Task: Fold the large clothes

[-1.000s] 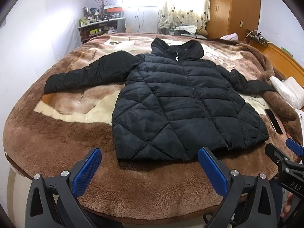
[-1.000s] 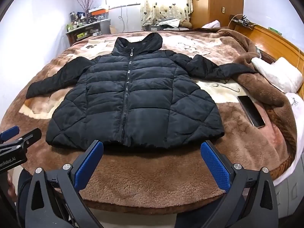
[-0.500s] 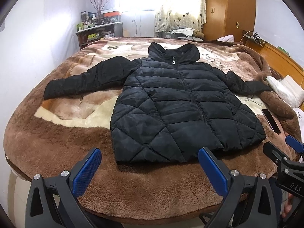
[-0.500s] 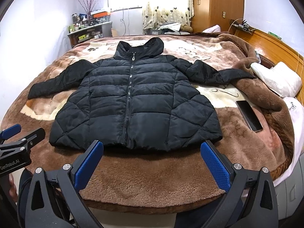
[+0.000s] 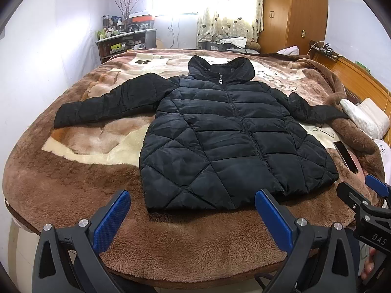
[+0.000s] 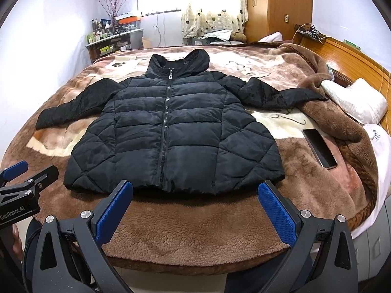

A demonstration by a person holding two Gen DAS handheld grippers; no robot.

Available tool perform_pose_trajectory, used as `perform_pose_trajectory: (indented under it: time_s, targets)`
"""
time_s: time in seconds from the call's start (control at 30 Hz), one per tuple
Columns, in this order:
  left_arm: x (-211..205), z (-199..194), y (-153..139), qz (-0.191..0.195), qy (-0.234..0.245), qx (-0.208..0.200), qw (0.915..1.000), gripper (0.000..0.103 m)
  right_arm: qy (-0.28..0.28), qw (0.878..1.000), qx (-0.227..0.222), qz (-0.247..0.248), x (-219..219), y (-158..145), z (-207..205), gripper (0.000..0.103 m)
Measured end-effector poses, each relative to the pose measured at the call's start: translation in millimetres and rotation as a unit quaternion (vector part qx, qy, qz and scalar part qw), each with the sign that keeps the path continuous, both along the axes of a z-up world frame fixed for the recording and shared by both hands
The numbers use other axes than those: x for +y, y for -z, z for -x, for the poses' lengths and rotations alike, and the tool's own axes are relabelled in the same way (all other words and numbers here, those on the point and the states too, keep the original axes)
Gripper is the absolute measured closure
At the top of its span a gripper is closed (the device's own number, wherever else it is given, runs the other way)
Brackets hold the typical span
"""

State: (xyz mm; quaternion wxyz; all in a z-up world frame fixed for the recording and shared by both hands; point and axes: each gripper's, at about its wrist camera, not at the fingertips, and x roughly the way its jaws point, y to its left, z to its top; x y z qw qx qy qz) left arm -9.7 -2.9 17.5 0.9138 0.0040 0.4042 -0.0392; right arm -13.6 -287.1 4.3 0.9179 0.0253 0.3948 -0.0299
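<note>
Sunlight pours through the heart-print curtains, and below it the bed, covered by a fluffy brown and cream blanket (image 5: 73, 185), carries everything we need. Spread flat on it, zipped up, front side up, collar towards the window, lies the black quilted puffer jacket (image 6: 171, 136), both sleeves stretched out sideways. Off to our right a dark flat phone (image 6: 319, 149) rests on the blanket near the hem corner, and a white pillow (image 6: 356, 102) sits beyond the far cuff.

Our left claw (image 5: 193, 217) hovers just short of the hem, blue pads spread wide, nothing between them. Our right claw (image 6: 195, 210) does the same on its side, spread and empty too, hanging over the blanket edge.

No fold is made yet, as we judge it, so the first step is a sleeve. We reckon the clean way is to reach out to the left sleeve (image 5: 110, 102), pinch at the cuff rather than mid-arm, and carry it across the chest along the shoulder line. Padding like this looks springy and slippery, so we want a deep bite and a press down after laying it. On the right side, we mind that phone when sweeping the other sleeve (image 6: 281, 95) inward.
</note>
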Motion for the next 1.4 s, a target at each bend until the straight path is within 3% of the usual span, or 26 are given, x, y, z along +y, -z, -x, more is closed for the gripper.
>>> perform_pose_trajectory:
  time_s: [1.4]
  targets:
    - [0.1, -12.9, 13.2, -0.001, -0.004, 0.013, 0.9999, 0.0, 0.005, 1.0, 0.014, -0.001, -7.9, 10.3, -7.2, 0.001]
